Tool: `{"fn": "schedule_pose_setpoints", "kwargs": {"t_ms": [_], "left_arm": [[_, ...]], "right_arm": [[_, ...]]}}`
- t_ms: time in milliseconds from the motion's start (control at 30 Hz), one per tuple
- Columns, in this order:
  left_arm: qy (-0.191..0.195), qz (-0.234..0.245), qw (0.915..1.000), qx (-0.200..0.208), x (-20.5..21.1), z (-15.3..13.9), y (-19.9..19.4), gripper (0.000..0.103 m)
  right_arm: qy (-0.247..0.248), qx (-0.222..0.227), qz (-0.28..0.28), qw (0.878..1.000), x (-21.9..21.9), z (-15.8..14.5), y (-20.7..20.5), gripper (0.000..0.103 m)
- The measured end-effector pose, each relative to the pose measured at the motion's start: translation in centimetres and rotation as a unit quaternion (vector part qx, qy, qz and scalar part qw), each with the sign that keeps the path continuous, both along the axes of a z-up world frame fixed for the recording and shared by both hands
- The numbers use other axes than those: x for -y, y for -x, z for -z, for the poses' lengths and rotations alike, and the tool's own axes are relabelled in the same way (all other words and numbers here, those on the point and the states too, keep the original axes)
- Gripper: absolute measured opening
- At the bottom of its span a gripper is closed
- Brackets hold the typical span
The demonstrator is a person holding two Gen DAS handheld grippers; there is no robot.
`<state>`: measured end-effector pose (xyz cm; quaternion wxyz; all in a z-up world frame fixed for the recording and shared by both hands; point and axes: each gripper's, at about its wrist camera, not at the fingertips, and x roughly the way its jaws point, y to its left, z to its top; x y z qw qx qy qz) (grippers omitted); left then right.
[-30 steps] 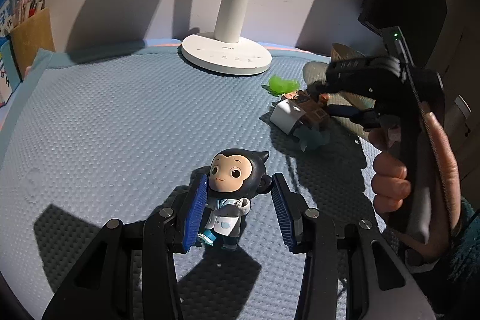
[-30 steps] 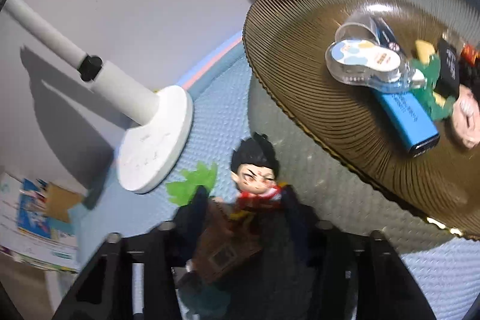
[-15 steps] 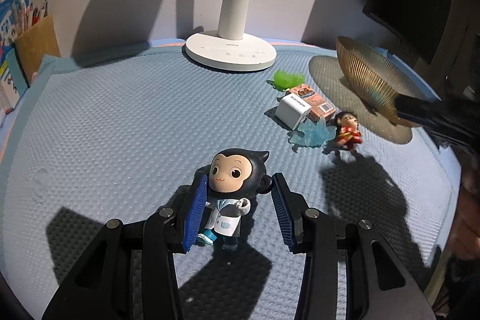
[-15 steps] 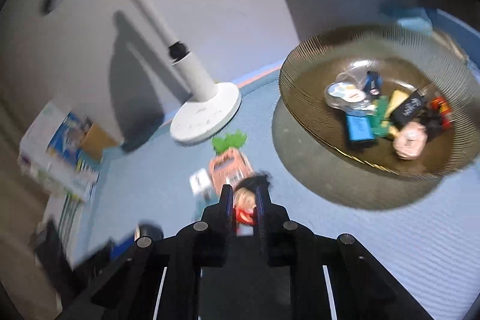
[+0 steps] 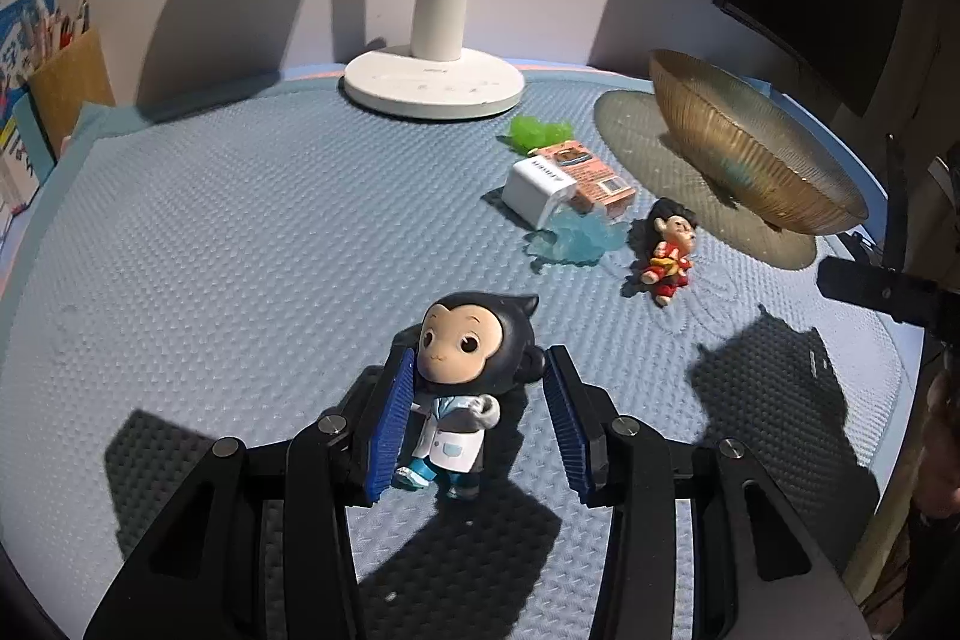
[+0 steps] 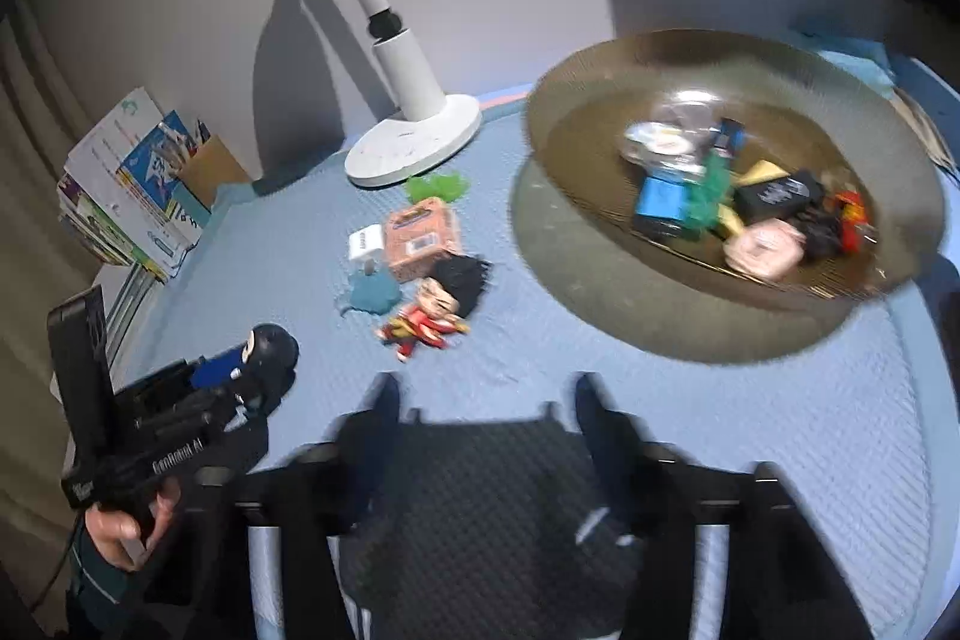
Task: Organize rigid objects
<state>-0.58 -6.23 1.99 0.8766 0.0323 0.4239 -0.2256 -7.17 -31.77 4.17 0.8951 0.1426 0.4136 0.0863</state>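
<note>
- Done, judging by the contents: the ribbed amber glass bowl [image 6: 600,58] already holds several small items.
- Left near the bowl: a red-clothed black-haired figurine [image 5: 669,250], white charger cube [image 5: 538,189], salmon box [image 5: 591,171].
- The left gripper [image 5: 477,424] straddles the standing black-hooded monkey figurine [image 5: 465,370], farther from the bowl; I can't tell whether both pads press it.
- The right gripper [image 6: 483,400] is spreading its jaws, nothing between them.

Hard light strikes from about seven o'clock, throwing sharp shadows toward one o'clock across the mat [image 5: 240,232]. Right-wrist view is motion-blurred; fisheye edges darken.
</note>
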Motion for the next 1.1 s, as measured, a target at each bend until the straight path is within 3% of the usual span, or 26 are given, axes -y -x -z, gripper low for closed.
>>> {"fn": "schedule_pose_setpoints", "kwargs": {"t_ms": [133,300,433,467,600,667,733,867,933,967,1100], "left_arm": [[0.005,0.0,1.0,0.0,-0.2,0.1,-0.1,0.041],[0.003,0.004,1.0,0.004,-0.2,0.0,0.1,0.041],[0.02,0.003,0.9998,-0.004,-0.7,0.1,-0.1,0.044],[0.023,0.002,0.9997,-0.006,-0.8,0.1,-0.2,0.046],[0.033,-0.002,0.9993,-0.016,-1.2,0.2,-0.5,0.047],[0.031,-0.003,0.9994,-0.017,-1.1,0.2,-0.6,0.049],[0.026,-0.003,0.9995,-0.018,-0.9,0.3,-0.6,0.049],[0.02,0.0,0.9996,-0.018,-0.8,0.3,-0.6,0.054],[0.012,0.003,0.9996,-0.026,-0.5,0.4,-0.9,0.075],[0.005,0.003,0.9996,-0.028,-0.3,0.5,-1.0,0.081],[-0.023,0.011,0.9993,-0.026,0.8,0.6,-1.3,0.081]], "right_arm": [[-0.052,-0.034,-0.002,0.998,-2.4,1.3,-3.7,0.061],[-0.038,-0.054,0.046,0.997,-4.1,2.8,-7.5,0.06],[0.031,-0.048,0.063,0.996,-5.5,3.2,-8.8,0.035],[0.04,-0.046,0.059,0.996,-5.6,3.1,-8.9,0.035],[-0.014,-0.037,0.038,0.999,-4.0,2.1,-7.5,0.035],[-0.012,-0.017,0.023,1.0,-3.3,0.7,-6.1,0.035],[0.007,-0.009,-0.012,1.0,-2.9,-0.4,-4.9,0.035],[0.105,-0.008,-0.09,0.99,-3.6,-1.1,-2.4,0.035],[0.147,-0.015,-0.117,0.982,-3.9,-0.3,-1.5,0.035],[0.155,-0.02,-0.127,0.98,-3.9,0.2,-1.3,0.035],[0.14,-0.041,-0.134,0.98,-3.0,2.2,-1.4,0.035]]}}
